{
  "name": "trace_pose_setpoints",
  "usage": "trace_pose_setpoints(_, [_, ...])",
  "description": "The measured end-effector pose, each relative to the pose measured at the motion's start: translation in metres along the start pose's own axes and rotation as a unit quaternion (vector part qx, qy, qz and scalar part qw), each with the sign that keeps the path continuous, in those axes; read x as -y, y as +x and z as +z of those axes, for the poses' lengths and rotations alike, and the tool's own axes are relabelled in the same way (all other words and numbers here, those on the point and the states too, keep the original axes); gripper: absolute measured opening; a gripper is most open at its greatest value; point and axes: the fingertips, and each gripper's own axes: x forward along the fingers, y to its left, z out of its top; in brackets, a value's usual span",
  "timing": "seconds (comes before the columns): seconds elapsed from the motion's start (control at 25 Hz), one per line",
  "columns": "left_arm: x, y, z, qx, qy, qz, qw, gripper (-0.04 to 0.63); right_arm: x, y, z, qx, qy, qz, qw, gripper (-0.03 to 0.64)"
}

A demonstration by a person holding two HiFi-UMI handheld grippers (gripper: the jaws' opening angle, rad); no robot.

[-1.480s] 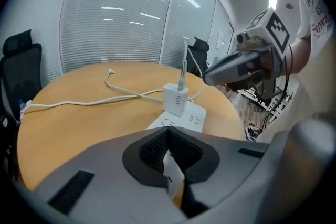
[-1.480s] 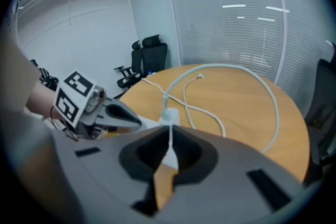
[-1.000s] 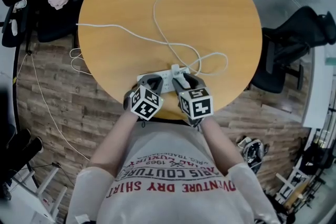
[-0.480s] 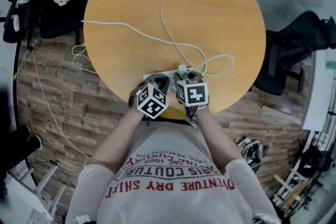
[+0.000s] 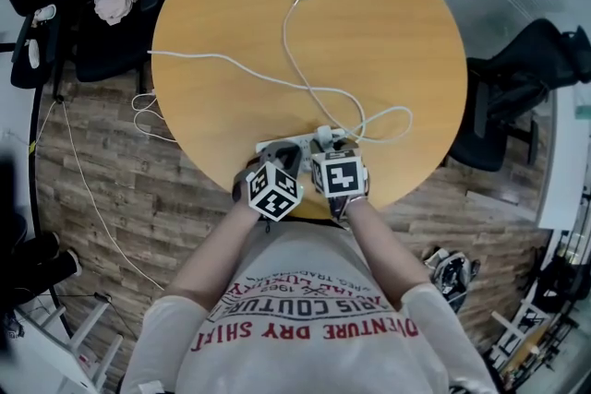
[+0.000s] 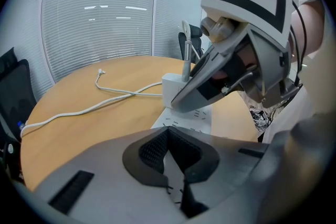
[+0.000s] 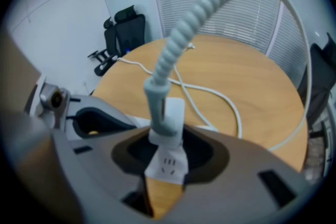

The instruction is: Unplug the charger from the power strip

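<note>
Charger plugged into power strip, lower centre of worktop. Right tool astride charger, jaws just closing, not gripping yet. Left tool clenched, empty, over power strip.

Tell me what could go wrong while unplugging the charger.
The right gripper's fingers have just been closing around the white block-shaped charger but seem not yet to press it; pulling now could slip. The white plastic power strip lies near the round wooden table's edge, with only the shut left gripper apparently on it; it might lift or slide.
</note>
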Motion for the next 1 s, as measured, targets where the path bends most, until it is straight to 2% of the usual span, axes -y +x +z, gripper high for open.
trace_pose_setpoints(0.16, [-0.001, 0.000, 0.000, -0.003, -0.009, -0.008, 0.9999, 0.031, 0.001, -0.003, -0.002, -0.006, 0.000, -0.001, 1.000, 0.160])
trace_pose_setpoints(0.36, [-0.002, 0.001, 0.001, -0.002, -0.005, -0.002, 1.0000, 0.031, 0.001, -0.024, 0.018, 0.029, -0.003, -0.005, 1.000, 0.156])
trace_pose_setpoints(0.56, [-0.003, 0.002, -0.001, -0.001, 0.004, 0.008, 1.0000, 0.031, 0.001, -0.038, 0.019, 0.045, 0.005, 0.009, 0.999, 0.156])
trace_pose_setpoints(0.68, [-0.001, 0.003, -0.001, -0.005, -0.012, -0.009, 0.9999, 0.031, 0.001, -0.053, 0.022, 0.067, -0.007, 0.020, 0.998, 0.156])
trace_pose_setpoints(0.8, [-0.004, 0.001, -0.003, -0.012, -0.052, -0.028, 0.9982, 0.031, 0.000, -0.072, 0.031, 0.100, -0.023, 0.030, 0.994, 0.156])
trace_pose_setpoints(0.88, [-0.007, -0.006, -0.003, -0.013, -0.069, -0.025, 0.9972, 0.031, 0.000, -0.086, 0.038, 0.122, -0.031, 0.034, 0.991, 0.156])
trace_pose_setpoints(1.0, [-0.011, -0.024, 0.008, -0.002, -0.067, -0.013, 0.9977, 0.031, 0.002, -0.104, 0.048, 0.153, -0.041, 0.039, 0.987, 0.156])
